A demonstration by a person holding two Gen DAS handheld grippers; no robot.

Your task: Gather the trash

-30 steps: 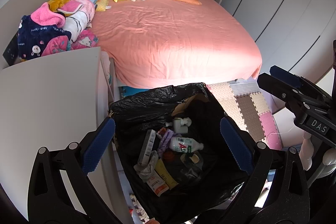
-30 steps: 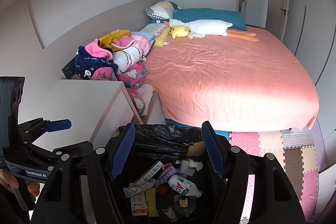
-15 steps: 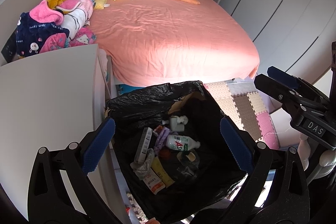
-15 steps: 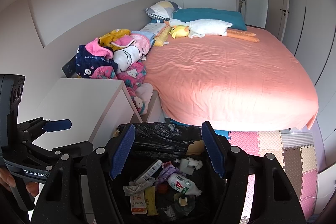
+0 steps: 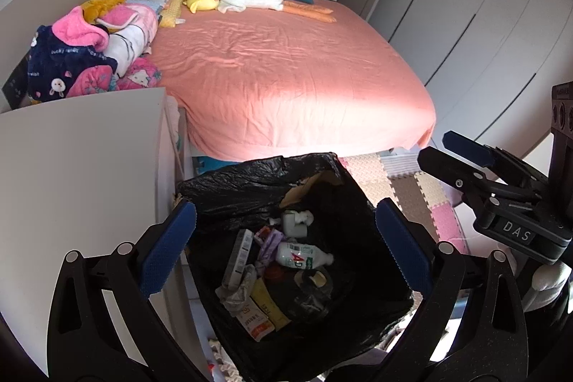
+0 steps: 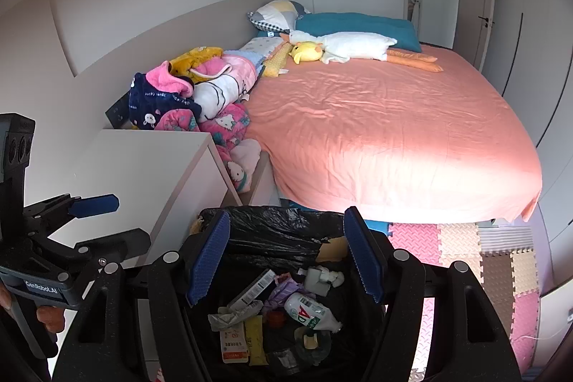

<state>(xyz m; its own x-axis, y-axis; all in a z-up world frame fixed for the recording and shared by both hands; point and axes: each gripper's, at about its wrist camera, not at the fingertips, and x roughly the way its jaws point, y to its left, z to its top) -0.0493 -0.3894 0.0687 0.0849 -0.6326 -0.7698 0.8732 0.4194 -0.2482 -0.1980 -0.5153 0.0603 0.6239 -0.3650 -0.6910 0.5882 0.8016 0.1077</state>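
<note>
Both tongs hang over an open black trash bag [image 5: 250, 181] that stands on the floor at the foot of the bed [image 5: 286, 77], just beside a white tabletop [image 5: 78, 160]. The left tongs [image 5: 283, 246] are spread wide with nothing between their blue pads, which frame the mouth of the bag from above; the right tongs [image 6: 284, 260] are likewise released and empty, their pads apart over the same opening. Each pair shows in the other's view at the edge of the picture, the right tongs to the right of the bag in the left wrist view and the left tongs to the left of it in the right wrist view. Inside the bag lies the collected trash: a white plastic bottle [image 5: 304, 256] with a red and green label rests on its side, its long axis running roughly across the bag with the neck pointing to the right in the left wrist view. Beside it a long flat box with a barcode [image 5: 240, 253] lies with its long axis running up and down the left wrist picture, and below that are a crumpled grey wrapper [image 5: 238, 290], a yellow sachet [image 5: 268, 303] and a white packet with red print [image 5: 254, 321]. A small white container [image 5: 293, 221] sits toward the far side of the bag. Foam floor mats [image 6: 462, 246] in pink and beige lie to the right of the bag.
</note>
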